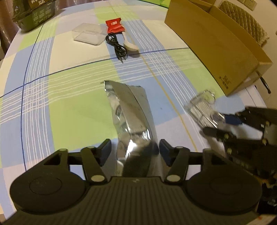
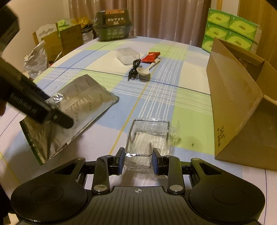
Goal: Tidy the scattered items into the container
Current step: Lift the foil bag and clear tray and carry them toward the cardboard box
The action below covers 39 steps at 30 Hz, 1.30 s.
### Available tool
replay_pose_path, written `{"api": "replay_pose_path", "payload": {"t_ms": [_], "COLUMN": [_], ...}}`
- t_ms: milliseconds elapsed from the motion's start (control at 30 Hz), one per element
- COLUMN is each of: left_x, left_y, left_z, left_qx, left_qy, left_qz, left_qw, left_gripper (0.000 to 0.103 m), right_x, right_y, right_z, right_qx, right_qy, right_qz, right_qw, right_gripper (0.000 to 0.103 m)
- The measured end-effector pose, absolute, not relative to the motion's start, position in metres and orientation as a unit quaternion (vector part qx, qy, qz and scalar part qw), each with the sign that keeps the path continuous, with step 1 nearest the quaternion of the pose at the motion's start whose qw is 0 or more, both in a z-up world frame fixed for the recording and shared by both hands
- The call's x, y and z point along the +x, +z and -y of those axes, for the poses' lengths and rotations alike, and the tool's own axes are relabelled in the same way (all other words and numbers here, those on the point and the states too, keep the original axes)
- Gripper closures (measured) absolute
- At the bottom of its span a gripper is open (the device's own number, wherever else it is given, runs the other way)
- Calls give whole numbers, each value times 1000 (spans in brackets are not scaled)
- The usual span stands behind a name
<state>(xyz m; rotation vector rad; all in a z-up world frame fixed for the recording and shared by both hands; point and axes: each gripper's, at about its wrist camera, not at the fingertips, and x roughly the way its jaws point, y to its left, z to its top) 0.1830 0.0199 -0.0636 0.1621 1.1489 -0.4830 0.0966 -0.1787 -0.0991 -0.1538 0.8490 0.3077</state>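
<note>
A silver foil pouch (image 1: pixel 129 117) (image 2: pixel 83 103) runs between the pads of my left gripper (image 1: pixel 135 148) (image 2: pixel 64 121), which is shut on it and holds it slanted above the cloth. My right gripper (image 2: pixel 138 161) (image 1: pixel 214 124) is shut on a clear plastic box of thin sticks (image 2: pixel 147 136) (image 1: pixel 200 105), its blue pads pressing both side walls. The open cardboard box (image 1: pixel 216 45) (image 2: pixel 238 110) stands to the right of both grippers. Farther back lie a red packet (image 1: pixel 114 26) (image 2: pixel 150 56), a black cable (image 1: pixel 117 46) (image 2: pixel 134 69), a white spoon (image 1: pixel 130 45) (image 2: pixel 144 71) and a clear tub (image 1: pixel 88 33) (image 2: pixel 127 55).
The round table wears a checked cloth (image 2: pixel 164 97). A dark green carton (image 2: pixel 112 24) (image 1: pixel 36 13) sits at its far edge. Beyond the table are green tissue packs (image 2: pixel 230 27), a white bag (image 2: pixel 35 58) and small cardboard boxes (image 2: pixel 69 38) on the left.
</note>
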Motion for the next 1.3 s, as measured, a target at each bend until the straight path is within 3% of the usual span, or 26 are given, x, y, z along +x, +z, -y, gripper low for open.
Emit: {"api": "replay_pose_path", "payload": {"t_ms": [333,433,533,633,933,1067,1100,1133,1300], "left_x": [216,219,217,209,198,199,199,199,197], "left_y": [-82,-82,-81,-76,-73,-72,-72,-71,-67], "left_z": [-1,6,11,13,11,9,9,9,7], "left_qx": [101,126,152,174,175,171,171,171,167], "left_qy": [-250,-256,-267,-272,-272,-271,-271,-271,-269], "left_qz": [-584,-586,-583,-569,-565,-565,-565,-565,-563], "left_qw": [766,758,752,756,759,760,760,760,764], "left_gripper": [44,47,59,64,65,65,65,66,67], "right_x": [98,97,95,93,97,99,98,98,93], "right_y": [-110,-110,-111,-111,-111,-114,-114,-114,-107], "right_z": [178,177,178,180,174,172,172,173,176], "right_qx": [-107,-108,-109,-107,-112,-120,-124,-126,-120], "right_qy": [142,140,136,134,140,134,132,132,137], "right_qz": [-400,-398,-396,-398,-397,-397,-395,-396,-394], "right_qw": [899,900,902,901,900,900,901,900,901], "right_gripper": [64,60,52,51,52,56,70,73,75]}}
